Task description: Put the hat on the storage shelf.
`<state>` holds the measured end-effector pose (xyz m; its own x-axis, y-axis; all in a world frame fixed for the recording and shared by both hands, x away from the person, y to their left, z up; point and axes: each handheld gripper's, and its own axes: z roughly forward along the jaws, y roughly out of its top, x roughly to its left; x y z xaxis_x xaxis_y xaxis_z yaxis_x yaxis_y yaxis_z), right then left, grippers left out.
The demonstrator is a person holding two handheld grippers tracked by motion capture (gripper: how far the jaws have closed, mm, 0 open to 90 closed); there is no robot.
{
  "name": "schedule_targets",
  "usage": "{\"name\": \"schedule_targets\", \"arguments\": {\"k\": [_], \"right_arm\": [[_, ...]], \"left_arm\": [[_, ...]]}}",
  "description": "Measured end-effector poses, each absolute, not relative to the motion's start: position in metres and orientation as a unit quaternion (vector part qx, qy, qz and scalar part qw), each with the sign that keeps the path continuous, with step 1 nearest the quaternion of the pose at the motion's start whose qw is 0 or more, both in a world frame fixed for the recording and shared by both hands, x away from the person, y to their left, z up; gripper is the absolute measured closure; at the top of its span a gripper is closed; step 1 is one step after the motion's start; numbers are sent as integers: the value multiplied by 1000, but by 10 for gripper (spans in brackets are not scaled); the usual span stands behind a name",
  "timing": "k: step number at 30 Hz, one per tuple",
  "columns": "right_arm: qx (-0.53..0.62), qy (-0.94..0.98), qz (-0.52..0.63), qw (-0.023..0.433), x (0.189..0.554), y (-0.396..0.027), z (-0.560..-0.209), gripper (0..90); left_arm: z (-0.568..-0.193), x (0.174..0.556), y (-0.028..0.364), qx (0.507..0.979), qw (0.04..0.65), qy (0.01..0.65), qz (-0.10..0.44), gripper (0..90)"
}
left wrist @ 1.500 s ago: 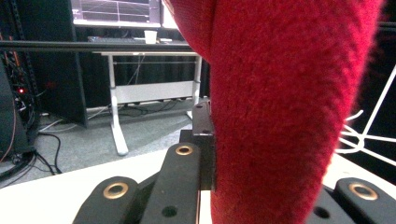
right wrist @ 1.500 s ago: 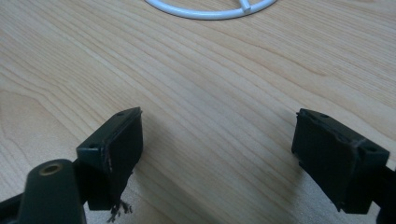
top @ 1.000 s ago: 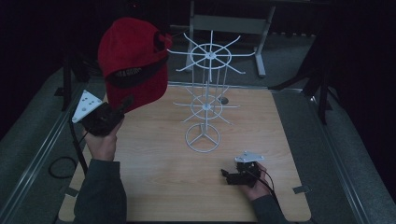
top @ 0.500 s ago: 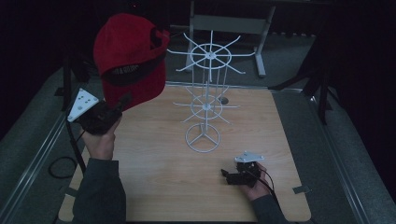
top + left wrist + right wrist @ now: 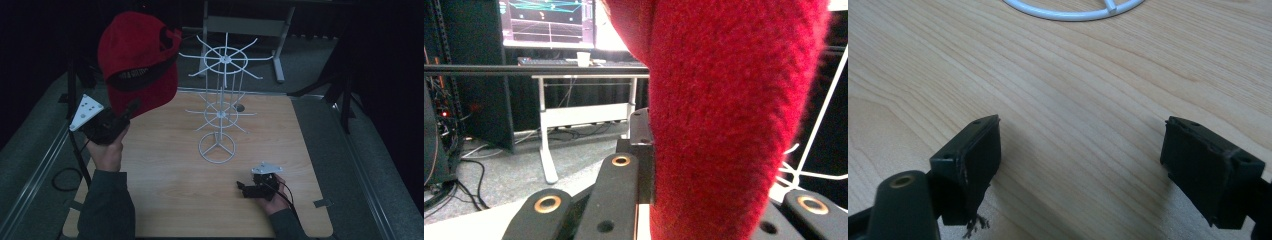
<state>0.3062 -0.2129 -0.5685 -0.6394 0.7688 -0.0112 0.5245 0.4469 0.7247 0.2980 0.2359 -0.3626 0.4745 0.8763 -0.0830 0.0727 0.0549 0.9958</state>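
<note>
High view: a pale wood-grain tabletop [image 5: 165, 200] in a dark room, grey floor around it. A white wire rack [image 5: 220, 107] with spoked tiers stands at its middle. Left of the rack, the left tool [image 5: 127, 111] is clamped on a fuzzy red cap [image 5: 140, 62], held up above the tabletop. Near the rack's ring base, the right tool [image 5: 241, 189] rests spread wide, holding nothing.

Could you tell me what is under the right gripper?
Bare wooden table lies under the open right gripper; the white wire rack base ring sits just ahead. Nothing is between the jaws.
</note>
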Motion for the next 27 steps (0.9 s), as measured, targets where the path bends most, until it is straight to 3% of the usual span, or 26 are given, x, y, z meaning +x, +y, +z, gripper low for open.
{"name": "schedule_targets", "arguments": {"k": [27], "right_arm": [[388, 833, 355, 172, 306, -213, -568, 163]], "left_arm": [[-365, 293, 235, 604, 621, 383, 320, 848]]}}
